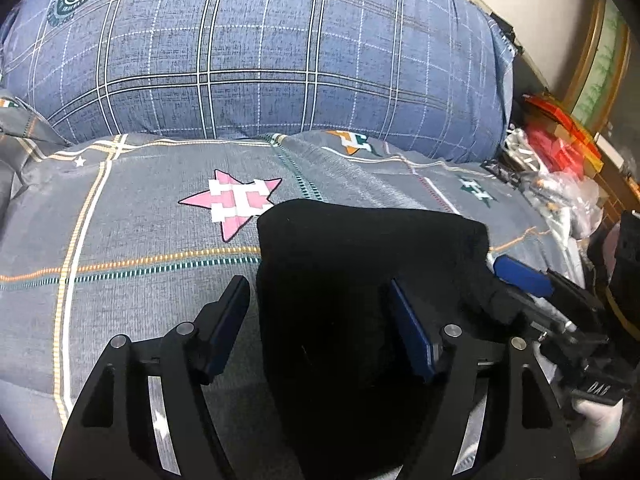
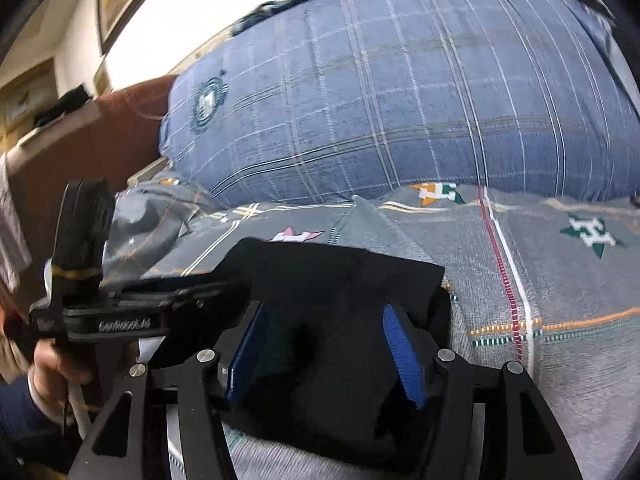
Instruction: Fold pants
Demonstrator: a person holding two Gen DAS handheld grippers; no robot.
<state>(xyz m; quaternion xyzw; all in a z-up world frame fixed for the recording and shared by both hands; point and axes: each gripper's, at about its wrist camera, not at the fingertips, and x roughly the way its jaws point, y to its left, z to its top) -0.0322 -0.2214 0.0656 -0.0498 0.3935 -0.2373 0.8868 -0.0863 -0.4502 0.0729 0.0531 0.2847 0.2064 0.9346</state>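
We saw black pants (image 1: 360,280) folded on the bed (image 1: 140,220) by a blue plaid pillow (image 1: 260,48); left gripper (image 1: 316,304) and right gripper (image 2: 324,332) stood apart, gripping nothing.

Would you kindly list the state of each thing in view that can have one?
Pants: folded into a compact black bundle, lying on the bedspread.
Left gripper: open, astride the pants' left edge.
Right gripper: open, pants between its fingers, no visible pinch.
Pillow: plump, at the bed's head.

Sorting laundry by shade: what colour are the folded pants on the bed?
Black folded pants, clearest in the left wrist view.
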